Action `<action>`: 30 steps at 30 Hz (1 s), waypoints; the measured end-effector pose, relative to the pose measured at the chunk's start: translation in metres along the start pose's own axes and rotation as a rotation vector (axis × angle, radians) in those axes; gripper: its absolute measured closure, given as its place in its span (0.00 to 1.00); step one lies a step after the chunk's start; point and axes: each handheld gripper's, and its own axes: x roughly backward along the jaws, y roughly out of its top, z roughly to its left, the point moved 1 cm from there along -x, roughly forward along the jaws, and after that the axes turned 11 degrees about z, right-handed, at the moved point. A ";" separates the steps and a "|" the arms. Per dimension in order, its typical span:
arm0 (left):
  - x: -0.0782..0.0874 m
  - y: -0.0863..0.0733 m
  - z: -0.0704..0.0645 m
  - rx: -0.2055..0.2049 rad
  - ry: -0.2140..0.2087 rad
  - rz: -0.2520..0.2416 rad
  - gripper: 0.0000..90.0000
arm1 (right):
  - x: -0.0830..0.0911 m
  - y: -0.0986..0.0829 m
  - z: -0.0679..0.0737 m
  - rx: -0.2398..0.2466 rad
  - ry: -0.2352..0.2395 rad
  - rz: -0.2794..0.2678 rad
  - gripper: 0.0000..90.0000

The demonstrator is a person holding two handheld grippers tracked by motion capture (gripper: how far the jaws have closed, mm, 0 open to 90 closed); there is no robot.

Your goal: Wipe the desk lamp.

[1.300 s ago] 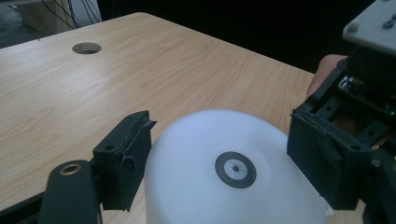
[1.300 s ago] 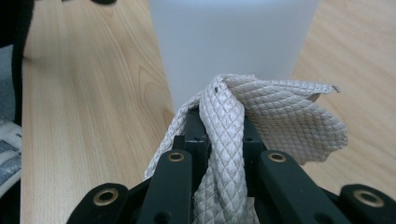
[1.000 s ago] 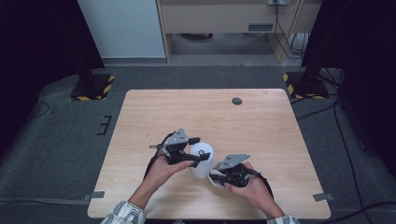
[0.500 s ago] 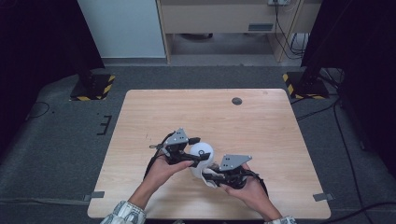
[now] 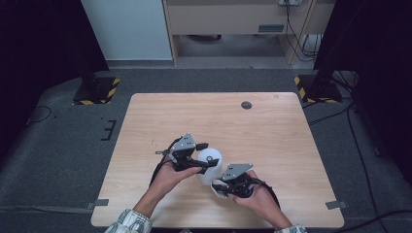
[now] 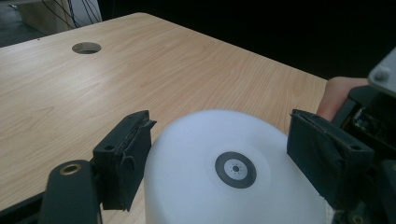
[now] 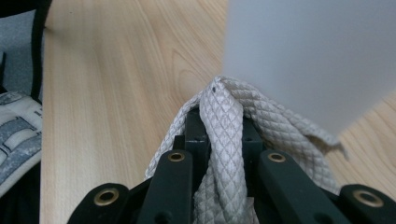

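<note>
White quilted cloth (image 7: 224, 140), pinched between the pressed-together jaws of the right claw (image 5: 219, 187), now touches the side of the white domed plastic object (image 5: 210, 162); over the last second that claw has slid leftward from just beside the dome to right against its near lower flank, so wiping looks to be starting rather than finished. The dome stands on the pale wooden desk (image 5: 272, 145), near its front edge and a little left of centre, a small grey ring marking its top. The left claw (image 6: 219, 154) has not shifted; its 2 jaws stand spread on either side of the dome, the left one touching or nearly touching the shell, the right one with a sliver of gap, so it braces more than grips. Both forearms come in low from the near edge; the left hand (image 5: 170, 174) angles right and forward, the right hand (image 5: 252, 194) turns inward, pointing its claw toward the other. A round hole (image 5: 247, 105) sits well apart at the far side.
</note>
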 end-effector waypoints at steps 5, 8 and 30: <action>0.000 0.000 0.000 -0.001 0.000 -0.002 0.24 | 0.015 -0.006 -0.012 -0.049 -0.024 -0.039 0.89; 0.000 -0.001 0.000 0.002 -0.001 -0.004 0.24 | 0.025 -0.008 -0.021 -0.088 -0.032 -0.095 0.89; 0.000 -0.003 -0.001 0.015 -0.014 -0.014 0.24 | 0.027 0.021 -0.076 -0.196 -0.022 -0.188 0.89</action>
